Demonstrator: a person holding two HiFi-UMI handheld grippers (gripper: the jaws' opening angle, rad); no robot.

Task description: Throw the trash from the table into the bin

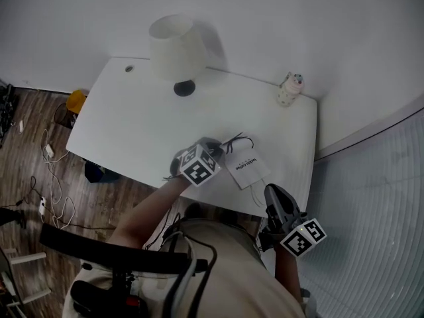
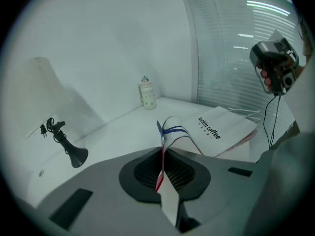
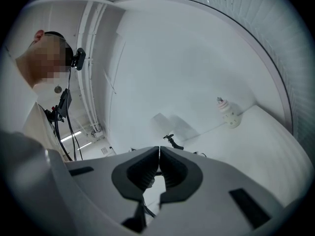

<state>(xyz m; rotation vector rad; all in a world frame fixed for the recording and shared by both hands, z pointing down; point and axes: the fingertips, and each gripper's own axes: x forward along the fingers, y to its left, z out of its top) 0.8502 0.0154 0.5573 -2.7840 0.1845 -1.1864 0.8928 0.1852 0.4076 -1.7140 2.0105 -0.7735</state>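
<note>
Left tongs (image 2: 162, 156) tight on a thin white wrapper (image 2: 171, 133), blue-striped, red-edged; right tongs (image 3: 159, 155) together, empty.

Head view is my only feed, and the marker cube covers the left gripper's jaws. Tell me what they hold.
Observer: The left gripper has its jaws shut on a thin paper scrap, white with blue stripes and a red edge.
Operator: Report the right gripper too.
Observer: The right gripper has its jaws together with nothing between them.
Operator: Read me the print on the paper bag.
Observer: The paper bag reads "luckin coffee" and lies flat on the table.
</note>
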